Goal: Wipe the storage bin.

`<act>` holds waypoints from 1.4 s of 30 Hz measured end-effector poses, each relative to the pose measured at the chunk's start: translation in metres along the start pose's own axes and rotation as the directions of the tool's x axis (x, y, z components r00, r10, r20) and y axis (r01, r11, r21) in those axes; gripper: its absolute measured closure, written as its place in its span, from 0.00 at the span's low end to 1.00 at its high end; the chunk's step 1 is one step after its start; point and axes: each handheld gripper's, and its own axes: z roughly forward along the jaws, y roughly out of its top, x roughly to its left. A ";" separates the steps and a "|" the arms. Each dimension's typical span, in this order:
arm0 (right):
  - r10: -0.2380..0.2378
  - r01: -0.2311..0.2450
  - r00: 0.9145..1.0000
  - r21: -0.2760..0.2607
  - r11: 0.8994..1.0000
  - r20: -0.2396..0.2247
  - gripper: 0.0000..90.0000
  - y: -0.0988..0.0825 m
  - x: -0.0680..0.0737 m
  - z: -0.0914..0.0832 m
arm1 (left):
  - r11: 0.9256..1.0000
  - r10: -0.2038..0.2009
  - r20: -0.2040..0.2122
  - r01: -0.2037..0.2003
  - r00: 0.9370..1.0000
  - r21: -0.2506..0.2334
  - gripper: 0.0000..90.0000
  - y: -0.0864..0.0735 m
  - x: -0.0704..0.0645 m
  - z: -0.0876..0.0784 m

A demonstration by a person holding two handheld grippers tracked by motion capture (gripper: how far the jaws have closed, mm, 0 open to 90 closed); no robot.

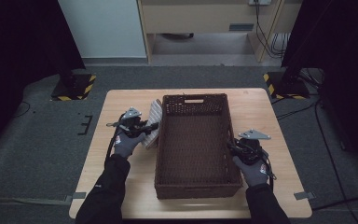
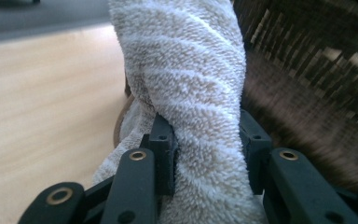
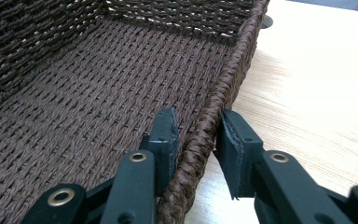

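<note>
— Looking [image 1: 193,144] down from the high view: how much room is around the basket [image 1: 223,140]?

— Its near wall sits close to the surface's [image 1: 256,105] six o'clock edge, its far wall short of the twelve o'clock edge. Bare wood runs in a strip at three o'clock and a wider strip at nine o'clock.

— What lies in that nine o'clock strip?

— One towel [image 1: 153,122], pale and ribbed, right beside the basket's left wall near its far corner. Whether it touches the wall I cannot tell.

— Who has it?

— The left tool [image 1: 150,126]. In the left gripper view its jaws are clamped on a twisted fold of the towel [image 2: 191,93], with terry cloth bulging between the pads and the basket's weave blurred just to the right.

— And the right tool [image 1: 230,145]?

— At three o'clock, on the basket's right rim. In the right gripper view one jaw stands inside the wall, the other outside, and the braided rim [image 3: 214,121] runs between them. The inner pad is against the braid; a thin gap shows at the outer pad, so the jaws straddle the rim rather than pinch it.

— Count it all.

— One basket, one towel, two tools, two gloved hands.

— Anything in the basket?

— Just its woven floor. A slot handle is cut in the far wall.
</note>
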 end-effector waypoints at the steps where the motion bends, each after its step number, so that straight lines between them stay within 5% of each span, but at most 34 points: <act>1: -0.002 0.002 1.000 0.000 1.000 -0.001 0.76 0.000 0.000 0.000 | 1.000 -0.005 -0.003 0.005 1.000 0.008 0.71 -0.004 0.000 0.004; 6: -0.005 0.005 1.000 0.000 1.000 0.002 0.76 0.000 0.000 0.000 | 0.995 -0.002 -0.025 0.004 1.000 0.101 0.71 -0.027 0.002 0.021; 10: 0.000 0.000 1.000 0.001 1.000 0.004 0.76 0.000 0.000 0.000 | 0.995 -0.016 -0.024 0.018 1.000 0.097 0.71 -0.030 0.004 0.021; 16: 0.007 -0.007 1.000 0.006 1.000 0.027 0.77 0.003 0.002 0.002 | 1.000 -0.012 -0.013 0.012 1.000 0.009 0.71 -0.014 0.003 -0.002; 21: 0.011 -0.011 1.000 -0.001 1.000 0.020 0.76 0.005 0.002 0.007 | 0.999 0.030 -0.002 -0.030 1.000 -0.043 0.71 -0.001 -0.006 -0.019; 28: 0.020 -0.020 1.000 -0.003 1.000 0.011 0.76 0.004 0.001 0.007 | 0.997 0.061 -0.028 -0.059 0.998 0.056 0.71 -0.014 -0.006 0.000; 32: 0.022 -0.022 1.000 -0.004 1.000 0.007 0.76 0.004 0.001 0.007 | 0.984 0.084 -0.047 -0.076 0.995 0.162 0.71 -0.032 -0.003 0.020; 38: 0.029 -0.029 1.000 -0.003 1.000 0.007 0.76 0.004 0.001 0.007 | 0.991 0.041 -0.042 -0.036 0.998 0.128 0.71 -0.033 -0.001 0.016; 42: 0.029 -0.028 1.000 -0.004 1.000 0.006 0.76 0.004 0.001 0.006 | 0.999 -0.020 -0.017 0.021 1.000 0.049 0.71 -0.025 0.002 0.000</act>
